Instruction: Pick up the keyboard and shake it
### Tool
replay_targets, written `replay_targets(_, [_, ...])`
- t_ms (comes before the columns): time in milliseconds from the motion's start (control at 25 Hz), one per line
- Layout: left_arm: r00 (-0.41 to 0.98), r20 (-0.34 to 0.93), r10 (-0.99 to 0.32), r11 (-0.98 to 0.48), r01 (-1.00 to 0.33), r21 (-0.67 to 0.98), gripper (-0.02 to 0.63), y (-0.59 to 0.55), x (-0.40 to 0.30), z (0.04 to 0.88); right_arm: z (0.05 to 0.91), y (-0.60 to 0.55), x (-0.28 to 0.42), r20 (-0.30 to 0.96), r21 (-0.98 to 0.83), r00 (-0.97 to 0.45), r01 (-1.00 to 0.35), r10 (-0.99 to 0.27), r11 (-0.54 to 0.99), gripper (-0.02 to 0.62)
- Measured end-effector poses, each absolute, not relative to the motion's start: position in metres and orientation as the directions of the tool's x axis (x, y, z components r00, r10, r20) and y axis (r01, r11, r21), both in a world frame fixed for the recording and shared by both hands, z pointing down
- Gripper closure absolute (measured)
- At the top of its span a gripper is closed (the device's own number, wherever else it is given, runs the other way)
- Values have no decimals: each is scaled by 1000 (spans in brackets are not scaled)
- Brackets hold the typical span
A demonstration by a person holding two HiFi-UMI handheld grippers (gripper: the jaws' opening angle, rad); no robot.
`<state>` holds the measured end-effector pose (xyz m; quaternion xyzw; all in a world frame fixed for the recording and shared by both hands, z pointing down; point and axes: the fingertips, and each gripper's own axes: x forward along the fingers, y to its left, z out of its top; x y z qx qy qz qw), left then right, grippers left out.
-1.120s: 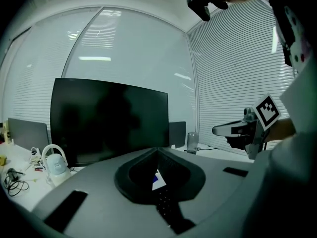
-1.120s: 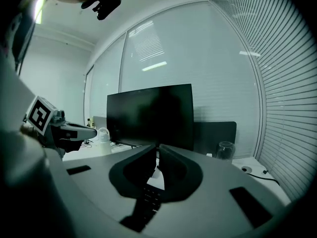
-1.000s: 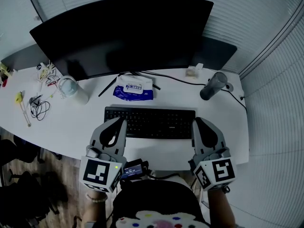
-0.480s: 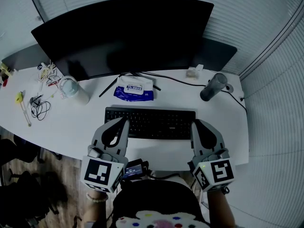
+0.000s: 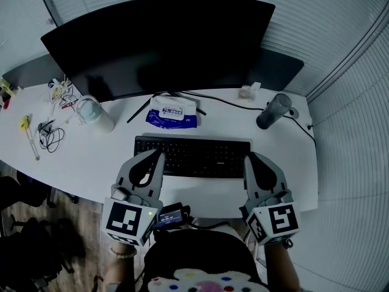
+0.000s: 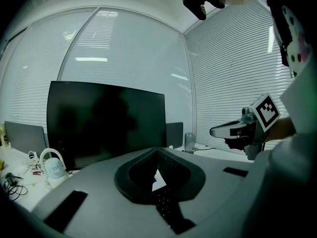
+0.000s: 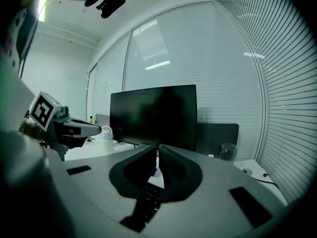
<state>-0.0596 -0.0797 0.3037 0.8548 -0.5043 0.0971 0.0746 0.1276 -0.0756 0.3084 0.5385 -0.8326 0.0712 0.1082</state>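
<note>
A black keyboard lies flat on the white desk, in front of the monitor. My left gripper hovers over the keyboard's front left part, its jaws shut with nothing between them. My right gripper is at the keyboard's right end, also shut and empty. In the left gripper view the jaw tips meet, and keyboard keys show through the gap below them. The right gripper view shows the same: closed tips above keys. Whether either gripper touches the keyboard is unclear.
A large dark monitor stands behind the keyboard, with a blue-white wipes pack at its foot. A grey tumbler stands at the back right, a white jug and tangled cables at the left. The desk's front edge is just behind the grippers.
</note>
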Motion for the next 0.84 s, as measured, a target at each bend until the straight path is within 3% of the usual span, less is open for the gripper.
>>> replay_targets(840, [475, 251, -843, -490, -871, 1, 589, -85, -60, 312, 314, -76, 132, 281, -4, -379, -919, -882, 394, 553])
